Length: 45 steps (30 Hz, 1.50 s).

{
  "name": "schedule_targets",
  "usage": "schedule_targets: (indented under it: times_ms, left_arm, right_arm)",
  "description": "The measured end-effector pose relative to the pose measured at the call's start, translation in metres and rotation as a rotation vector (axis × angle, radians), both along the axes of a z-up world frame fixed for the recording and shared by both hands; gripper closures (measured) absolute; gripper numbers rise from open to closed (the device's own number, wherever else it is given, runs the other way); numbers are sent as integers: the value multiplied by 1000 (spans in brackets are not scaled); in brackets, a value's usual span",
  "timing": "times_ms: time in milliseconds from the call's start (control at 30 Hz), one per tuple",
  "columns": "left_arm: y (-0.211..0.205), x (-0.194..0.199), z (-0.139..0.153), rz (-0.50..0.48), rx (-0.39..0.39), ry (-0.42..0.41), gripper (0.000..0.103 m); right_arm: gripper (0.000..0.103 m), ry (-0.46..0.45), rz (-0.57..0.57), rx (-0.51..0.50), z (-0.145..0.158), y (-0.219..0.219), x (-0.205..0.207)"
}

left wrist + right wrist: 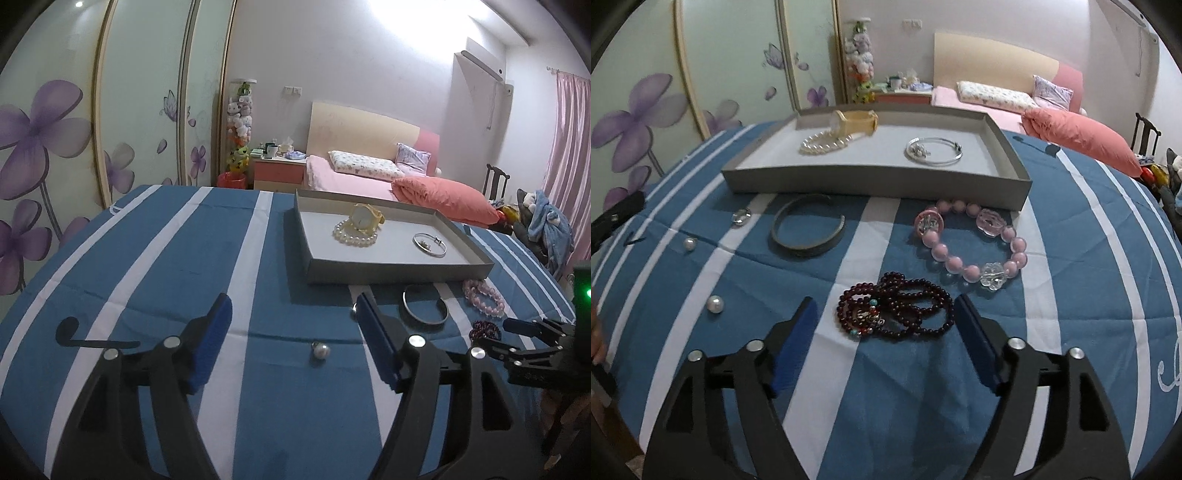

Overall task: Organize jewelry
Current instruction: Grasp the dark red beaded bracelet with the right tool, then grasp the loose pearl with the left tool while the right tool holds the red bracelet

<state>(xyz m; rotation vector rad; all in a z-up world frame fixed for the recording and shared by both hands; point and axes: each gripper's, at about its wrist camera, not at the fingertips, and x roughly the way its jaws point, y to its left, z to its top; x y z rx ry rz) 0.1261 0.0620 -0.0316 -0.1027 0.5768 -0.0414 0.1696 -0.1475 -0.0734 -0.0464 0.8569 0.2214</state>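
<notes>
Both hand-held grippers (291, 321) (886, 317) angled down, agape

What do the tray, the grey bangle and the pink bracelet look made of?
Tray: likely grey cardboard, matte, thin straight walls. Grey bangle: seemingly metal, dull finish, rigid open cuff. Pink bracelet: glossy translucent beads with clear faceted pieces, glass or plastic; cannot tell which.

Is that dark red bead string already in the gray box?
No. The dark red beads lie on the striped cloth, outside the gray box.

bedroom: bed (369, 177), wardrobe (74, 129)
</notes>
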Motion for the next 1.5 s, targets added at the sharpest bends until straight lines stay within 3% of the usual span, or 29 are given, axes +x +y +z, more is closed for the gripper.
schedule_targets:
  times_ms: [233, 300, 367, 433, 600, 867, 1067, 1267, 1500]
  left_arm:
    - [-2, -1, 0, -5, 14, 9, 35]
    - [-4, -1, 0, -12, 19, 11, 35]
    - [-6, -1, -1, -18, 23, 15, 35]
    - [-10, 0, -2, -28, 29, 19, 35]
    - [-15, 1, -5, -52, 51, 37, 35]
    - [-28, 16, -16, -101, 126, 129, 36]
    - [-40, 27, -29, -121, 146, 200, 47]
    - [-44, 36, -38, -122, 136, 242, 63]
    - [-49, 45, -42, -123, 140, 278, 71]
  right_arm:
    - [22, 51, -17, -41, -7, 5, 12]
    - [41, 41, -8, -35, -6, 4, 11]
    - [75, 34, 5, -32, -3, 5, 8]
    - [92, 38, 11, -24, -2, 3, 7]
    - [94, 23, 3, -26, -1, 0, -4]
    - [94, -10, -60, 77, 11, -31, -21]
    - [94, -78, -61, 113, 33, -37, -28]
    - [94, -90, -57, 129, 37, -38, -26]
    - [94, -88, -53, 139, 37, -37, -26]
